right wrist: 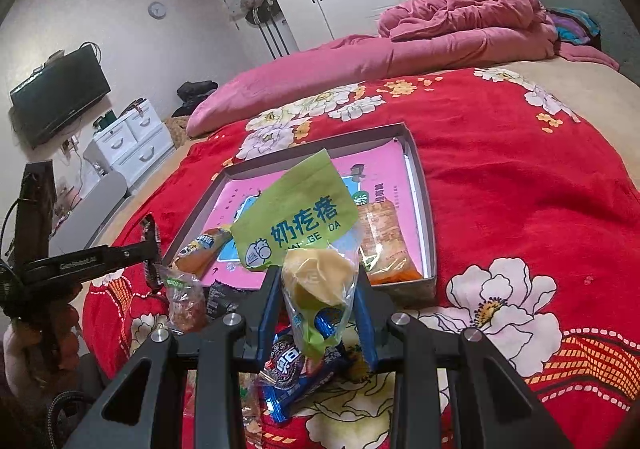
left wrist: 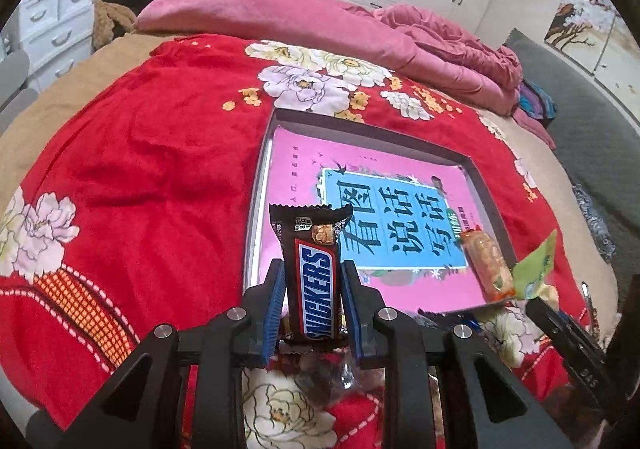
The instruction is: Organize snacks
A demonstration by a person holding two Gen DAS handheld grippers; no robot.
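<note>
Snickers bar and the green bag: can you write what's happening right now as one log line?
left tool: shut on Snickers bar | right tool: shut on green snack bag | box: orange packet inside | loose snacks: on red blanket

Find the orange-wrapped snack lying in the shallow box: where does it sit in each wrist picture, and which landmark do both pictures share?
Left wrist view: the orange-wrapped snack lies at centre-right, by the box's near right corner.
Right wrist view: the same snack lies just right of centre, along the box's right wall, partly behind the green packet.
Shared landmark: the pink book lining the box.
</note>
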